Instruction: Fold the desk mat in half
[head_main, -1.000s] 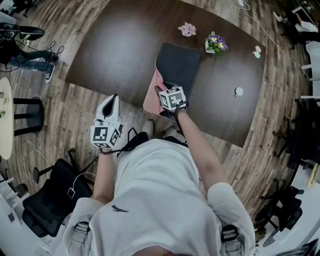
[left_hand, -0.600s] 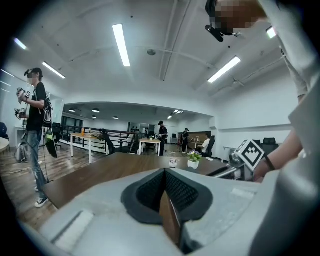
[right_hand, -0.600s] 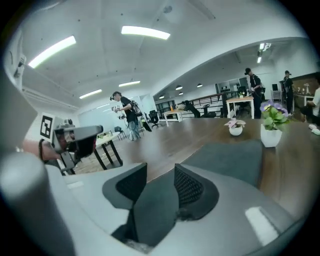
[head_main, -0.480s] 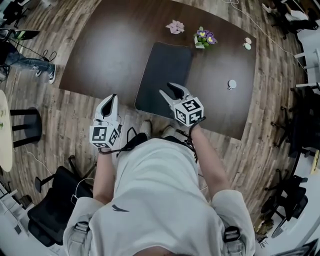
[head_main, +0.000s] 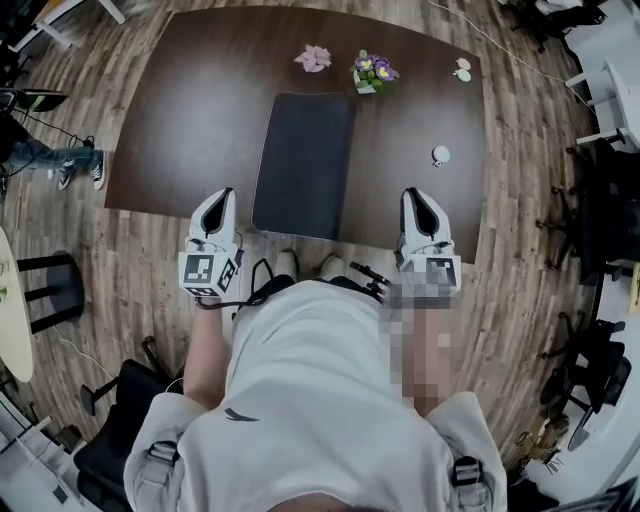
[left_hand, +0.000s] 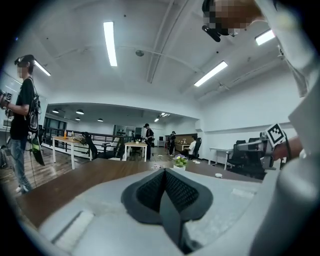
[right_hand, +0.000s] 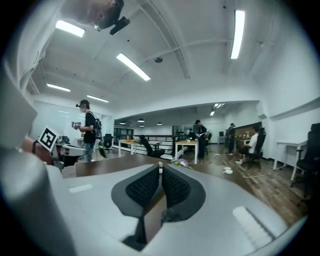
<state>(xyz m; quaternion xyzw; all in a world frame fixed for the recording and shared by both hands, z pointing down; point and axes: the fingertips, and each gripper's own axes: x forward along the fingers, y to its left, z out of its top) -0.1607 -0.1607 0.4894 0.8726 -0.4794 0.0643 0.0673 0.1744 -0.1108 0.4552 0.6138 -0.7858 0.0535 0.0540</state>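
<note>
Desk mat (head_main: 305, 165), dark grey, rectangular and soft-looking, is seen lying flat on the dark brown wooden table (head_main: 190, 120). Its short edge is close to the table's near edge, and it is touched by neither tool.

Nearest the body, the left grey two-jaw gripper (head_main: 223, 194) is held at the table's near edge, left of the mat. Its jaws are pressed together with nothing between them. The right grey two-jaw gripper (head_main: 416, 193) is held level with it, right of the mat and well apart from it. Its jaws are closing, almost met, and nothing is caught between them.

From its narrow outline the mat is judged to be already doubled over, though no layered edge can be made out. If the fold is to be finished well, the edges should be squared and the crease pressed flat without the mat being dragged.

Farther off, a small pot of purple flowers (head_main: 368, 72) and a pink paper flower (head_main: 313, 58) are set just beyond the mat's far edge.
</note>
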